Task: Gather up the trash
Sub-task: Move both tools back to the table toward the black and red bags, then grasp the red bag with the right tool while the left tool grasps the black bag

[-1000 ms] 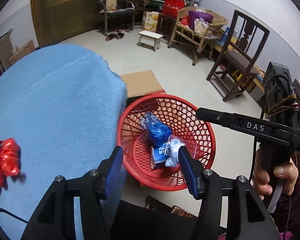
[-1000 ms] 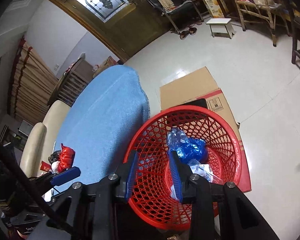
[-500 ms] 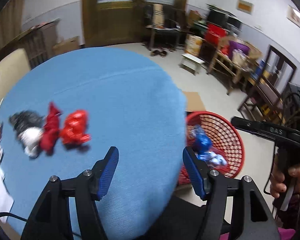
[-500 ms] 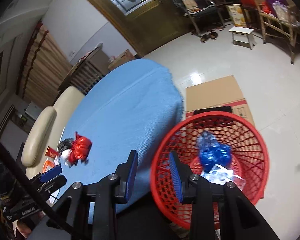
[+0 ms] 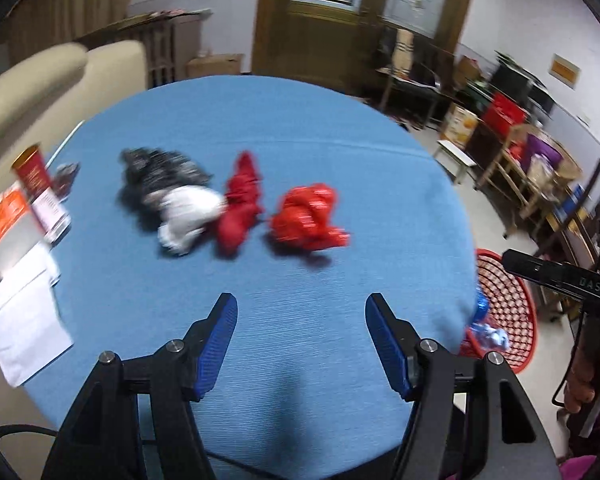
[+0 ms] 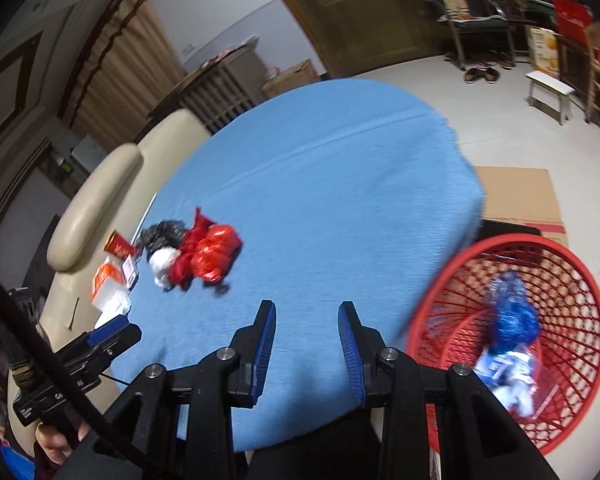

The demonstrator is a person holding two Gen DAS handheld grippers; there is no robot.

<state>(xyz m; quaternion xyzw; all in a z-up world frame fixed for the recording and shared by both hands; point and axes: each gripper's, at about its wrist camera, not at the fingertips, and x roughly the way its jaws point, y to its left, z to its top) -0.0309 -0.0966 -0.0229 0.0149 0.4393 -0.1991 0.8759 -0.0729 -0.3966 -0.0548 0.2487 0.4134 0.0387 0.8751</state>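
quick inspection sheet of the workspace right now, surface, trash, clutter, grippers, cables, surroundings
surface: round table under a blue cloth.
job's things: four crumpled wads in a row on the cloth: black bag, white wad, dark red wad, bright red bag. Red mesh basket on the floor beside the table holds a blue bag and a pale wrapper.
clutter: red cup, orange and white box and white papers at the table's left edge.
grippers: left gripper open, empty, above the cloth; right gripper open, empty.
cables: black cable crossing the right wrist view.
surroundings: beige sofa, wooden door, flat cardboard on the floor.
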